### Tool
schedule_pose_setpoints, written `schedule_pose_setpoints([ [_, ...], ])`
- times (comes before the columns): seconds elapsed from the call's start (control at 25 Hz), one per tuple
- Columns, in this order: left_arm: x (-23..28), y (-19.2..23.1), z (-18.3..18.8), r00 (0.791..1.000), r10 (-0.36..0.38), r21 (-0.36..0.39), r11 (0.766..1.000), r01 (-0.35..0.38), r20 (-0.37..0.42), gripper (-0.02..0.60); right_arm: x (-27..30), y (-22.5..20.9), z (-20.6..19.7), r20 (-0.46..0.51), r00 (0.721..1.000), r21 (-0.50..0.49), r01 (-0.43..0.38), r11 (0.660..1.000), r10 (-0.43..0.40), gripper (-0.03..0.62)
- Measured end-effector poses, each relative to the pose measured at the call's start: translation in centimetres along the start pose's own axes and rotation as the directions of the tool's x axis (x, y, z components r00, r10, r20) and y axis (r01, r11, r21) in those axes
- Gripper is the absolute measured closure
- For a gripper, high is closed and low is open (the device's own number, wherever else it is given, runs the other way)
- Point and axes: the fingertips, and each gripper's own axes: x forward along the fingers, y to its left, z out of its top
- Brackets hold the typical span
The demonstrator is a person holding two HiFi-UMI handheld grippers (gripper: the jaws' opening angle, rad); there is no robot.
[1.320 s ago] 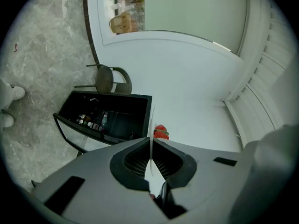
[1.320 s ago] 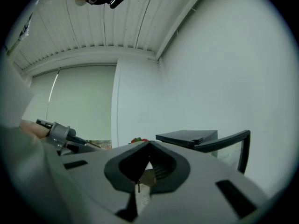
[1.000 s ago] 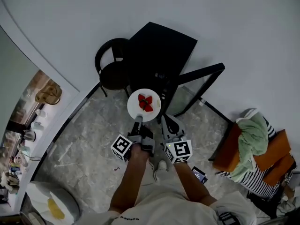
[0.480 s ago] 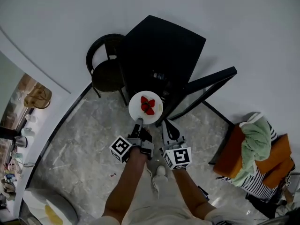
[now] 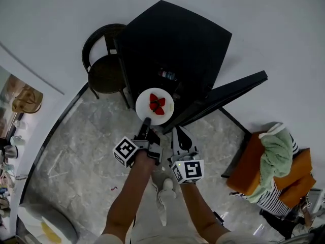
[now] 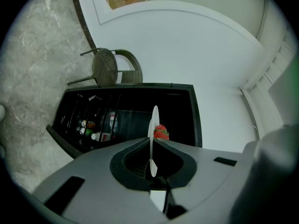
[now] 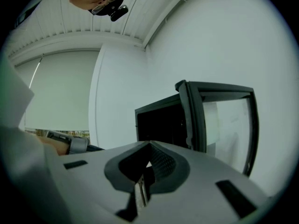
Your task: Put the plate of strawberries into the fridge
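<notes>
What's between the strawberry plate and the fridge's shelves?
Nothing: in the left gripper view the plate faces the open fridge with only bare space between.

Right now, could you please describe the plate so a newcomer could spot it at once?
Find the open black fridge mid-frame in the head view. Before it, the left gripper holds a round plate by its rim. Unlike its dark neighbours, it is white and carries red strawberries.
</notes>
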Motion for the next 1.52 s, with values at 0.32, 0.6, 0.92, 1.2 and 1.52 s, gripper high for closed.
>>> schedule_pose_setpoints([
  [0.32,4.1,4.0,0.3,0.999,0.036,0.044,0.998,-0.034,-0.026,0.571,1.7,-1.7,-2.8,-0.010,1.000,0.026,0.029,0.999,-0.029,0.591],
  [0.6,7.5,6.9,0.5,0.997,0.064,0.070,0.996,-0.061,-0.035,0.571,1.9,-2.8,-3.7,-0.018,0.999,0.023,0.031,0.999,-0.030,0.591],
  [0.92,10.4,9.4,0.1,0.993,0.099,0.086,0.992,-0.093,-0.058,0.570,2.3,-3.0,-4.2,-0.021,1.000,0.031,0.024,0.999,-0.023,0.591],
  [1.2,12.2,11.4,0.1,0.991,0.118,0.080,0.990,-0.112,-0.064,0.571,2.5,-2.8,-4.6,-0.035,0.999,0.025,0.008,1.000,-0.007,0.591],
  [1.52,14.8,13.5,-0.1,0.988,0.134,0.075,0.989,-0.128,-0.081,0.569,2.3,-3.3,-5.1,-0.051,0.998,0.031,0.022,0.999,-0.020,0.591],
])
